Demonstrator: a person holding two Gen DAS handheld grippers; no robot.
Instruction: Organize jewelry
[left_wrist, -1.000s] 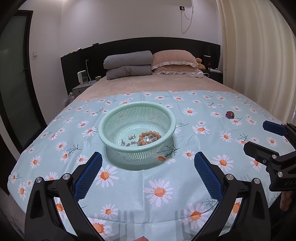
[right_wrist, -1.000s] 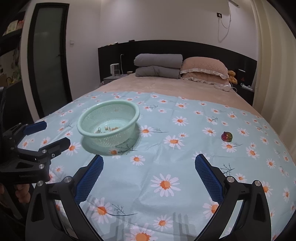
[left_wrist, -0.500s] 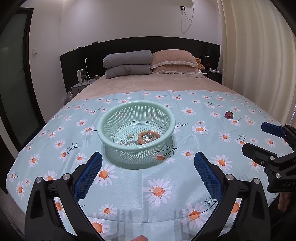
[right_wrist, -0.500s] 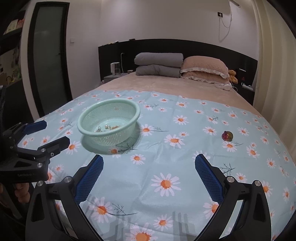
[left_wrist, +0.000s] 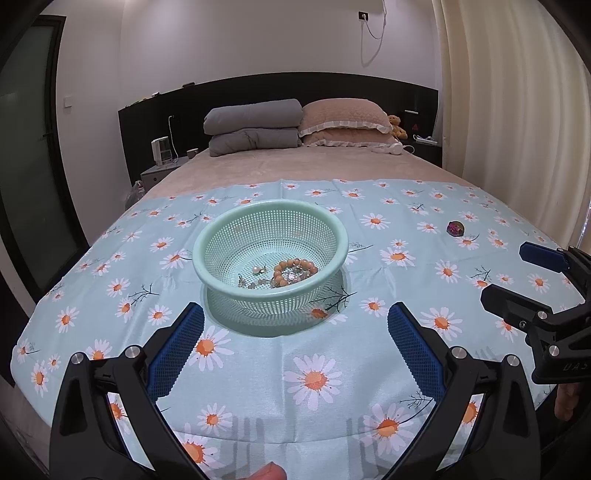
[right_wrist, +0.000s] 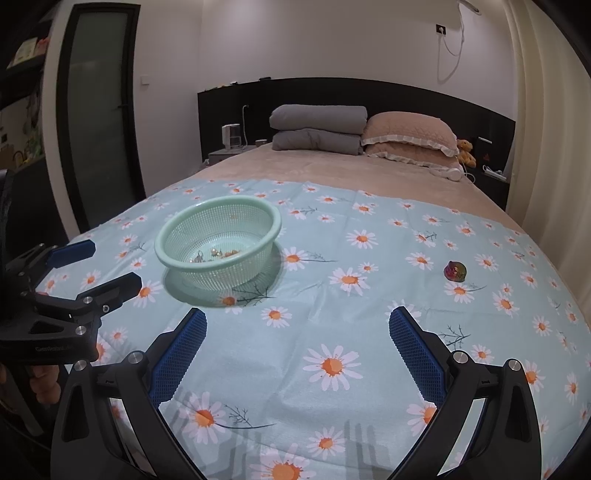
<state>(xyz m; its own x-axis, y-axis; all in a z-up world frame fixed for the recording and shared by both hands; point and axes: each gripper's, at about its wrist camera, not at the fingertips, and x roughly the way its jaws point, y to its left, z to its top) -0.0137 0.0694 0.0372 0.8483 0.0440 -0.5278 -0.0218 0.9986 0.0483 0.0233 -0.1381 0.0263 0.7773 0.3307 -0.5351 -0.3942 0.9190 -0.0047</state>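
Observation:
A mint green mesh basket stands on the daisy-print cloth; it also shows in the right wrist view. Inside lie an orange bead bracelet, a pearl earring and small silvery pieces. A small iridescent trinket lies on the cloth to the right, also seen in the right wrist view. My left gripper is open and empty, just short of the basket. My right gripper is open and empty over the cloth, between basket and trinket.
The daisy cloth covers the foot of a beige bed. Grey folded bedding and pink pillows lie at the headboard. A nightstand stands at the left, a curtain at the right.
Both grippers have shifted very slightly; the basket sits a touch lower and nearer in the left wrist view. Both stay open and nothing was taken hold of.

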